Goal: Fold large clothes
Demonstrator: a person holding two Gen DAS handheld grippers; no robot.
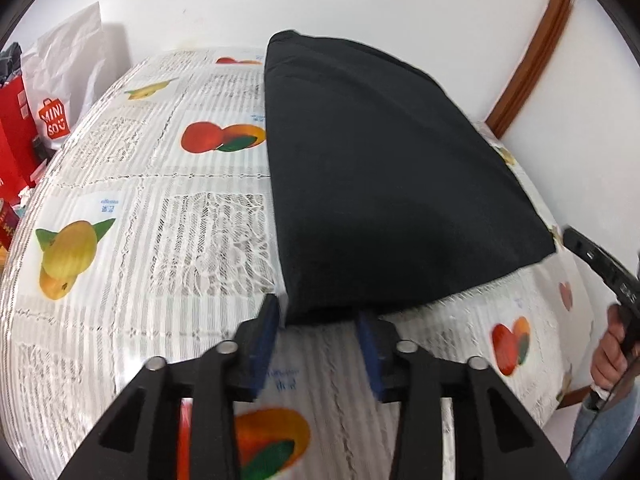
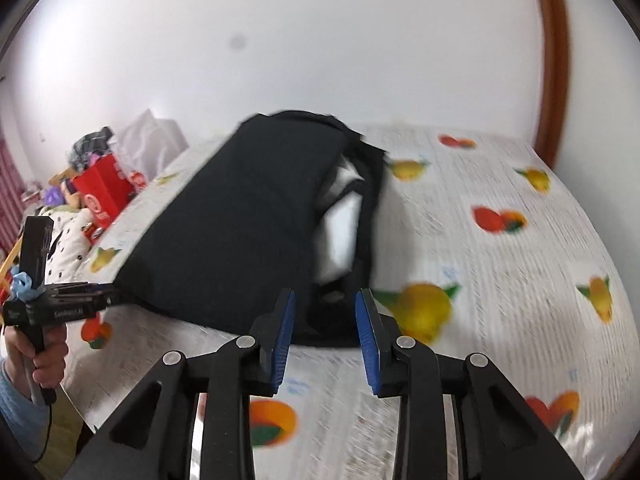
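Note:
A black garment [image 1: 392, 176] lies folded into a long flat shape on the table with the fruit-print lace cloth [image 1: 140, 220]. My left gripper [image 1: 318, 322] is open, its blue pads either side of the garment's near corner, just short of it. In the right wrist view the same garment [image 2: 240, 232] shows a white lining at its open right edge. My right gripper [image 2: 326, 320] is open at the garment's near edge, holding nothing. The left gripper shows at the left of the right wrist view [image 2: 60, 304], and the right gripper at the right edge of the left wrist view [image 1: 608, 268].
A white MINISO bag [image 1: 60, 92] and red bags [image 1: 12, 128] stand off the table's left end. A white wall runs behind, with a brown wooden frame [image 1: 532, 56] at right. Clutter and a red box [image 2: 104, 188] lie beyond the table's left side.

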